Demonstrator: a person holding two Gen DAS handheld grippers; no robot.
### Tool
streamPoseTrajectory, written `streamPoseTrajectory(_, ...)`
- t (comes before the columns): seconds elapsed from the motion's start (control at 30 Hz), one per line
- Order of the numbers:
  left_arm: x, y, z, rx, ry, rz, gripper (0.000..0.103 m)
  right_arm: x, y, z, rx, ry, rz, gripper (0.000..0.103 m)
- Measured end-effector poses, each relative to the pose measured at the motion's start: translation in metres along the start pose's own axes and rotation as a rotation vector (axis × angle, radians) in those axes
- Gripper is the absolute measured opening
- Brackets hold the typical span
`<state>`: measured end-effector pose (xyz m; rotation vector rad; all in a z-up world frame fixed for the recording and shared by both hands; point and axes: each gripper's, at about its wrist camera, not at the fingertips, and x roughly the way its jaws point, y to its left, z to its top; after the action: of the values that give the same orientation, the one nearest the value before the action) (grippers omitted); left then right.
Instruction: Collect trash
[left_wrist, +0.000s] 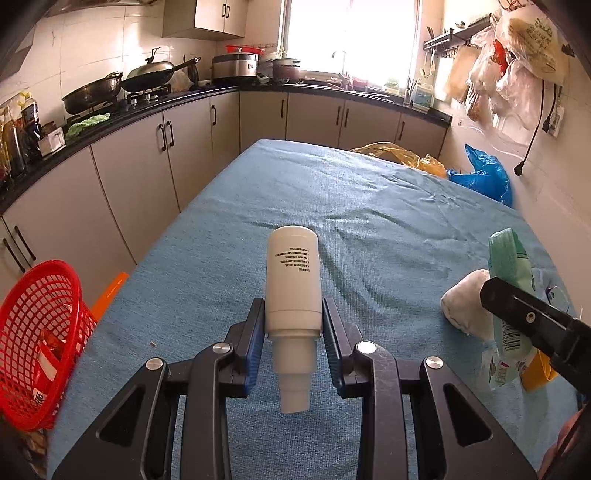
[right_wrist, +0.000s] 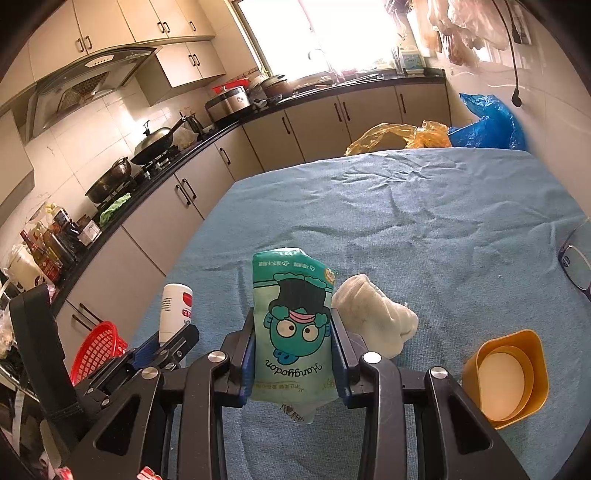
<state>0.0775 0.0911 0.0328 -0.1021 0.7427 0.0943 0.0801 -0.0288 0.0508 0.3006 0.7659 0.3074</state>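
My left tool (left_wrist: 293, 325) grips the white bottle (left_wrist: 293, 280), long axis fwd. Red basket (left_wrist: 35, 347) sits off desk's (left_wrist: 369, 206) left edge, nearer left. Right tool (right_wrist: 293, 354) clamps the green packet (right_wrist: 291, 325).

Left gripper (left_wrist: 293, 314) clamped on white cylindrical plastic bottle (left_wrist: 292, 280) above blue cloth-covered table (left_wrist: 332, 192). Red mesh plastic basket (left_wrist: 37, 343) at 9 o'clock, beyond the table edge. Right gripper (right_wrist: 293, 345) clamped on green printed plastic pouch (right_wrist: 291, 317); white rolled cloth (right_wrist: 373, 325) at 2 o'clock, orange plastic cup (right_wrist: 517, 369) at 3 o'clock.

Smooth matt white plastic bottle (left_wrist: 293, 280), glossy green plastic-film packet (right_wrist: 293, 325), rough blue cloth table cover (left_wrist: 369, 206), red plastic mesh basket (left_wrist: 37, 343)
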Motion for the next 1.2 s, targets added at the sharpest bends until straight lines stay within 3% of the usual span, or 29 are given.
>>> streamPoseTrajectory(1.2, -0.012, 0.003, -0.001, -0.016, -0.028, 0.013, 0.029, -0.004, -0.001, 0.002, -0.004, -0.024, -0.01, 0.037)
